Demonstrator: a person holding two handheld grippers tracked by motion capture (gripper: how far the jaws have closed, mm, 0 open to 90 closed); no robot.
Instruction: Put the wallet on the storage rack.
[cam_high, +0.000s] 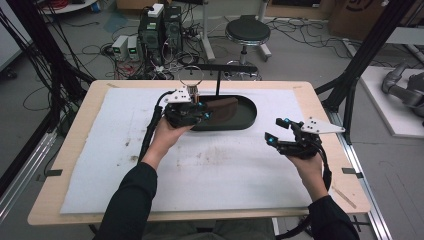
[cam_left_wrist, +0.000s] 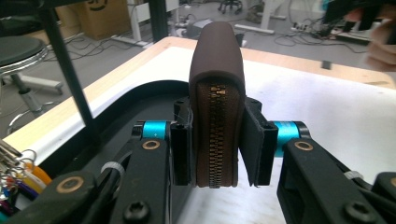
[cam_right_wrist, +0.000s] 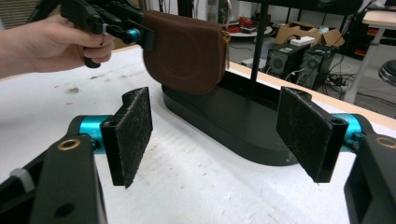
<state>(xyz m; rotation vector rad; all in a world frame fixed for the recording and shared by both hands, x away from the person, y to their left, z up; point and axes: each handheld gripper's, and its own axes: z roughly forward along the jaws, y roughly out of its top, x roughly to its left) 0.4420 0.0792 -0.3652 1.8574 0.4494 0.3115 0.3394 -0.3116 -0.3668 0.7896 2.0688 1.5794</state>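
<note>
Left gripper view: left gripper (cam_left_wrist: 217, 154) clamps brown zip pouch (cam_left_wrist: 217, 93) above the black oval tray (cam_high: 247, 117).
Right gripper (cam_right_wrist: 215, 135): jaws spread, empty.
Risk: pouch possibly slips; narrow edge grip.

Pouch (cam_left_wrist: 217, 107) sits between the jaws of the left gripper (cam_high: 200, 114), above the near-left end of the tray (cam_high: 248, 116). Right gripper (cam_high: 276, 131) stands apart, right of the tray, over the mat (cam_high: 125, 150).
</note>
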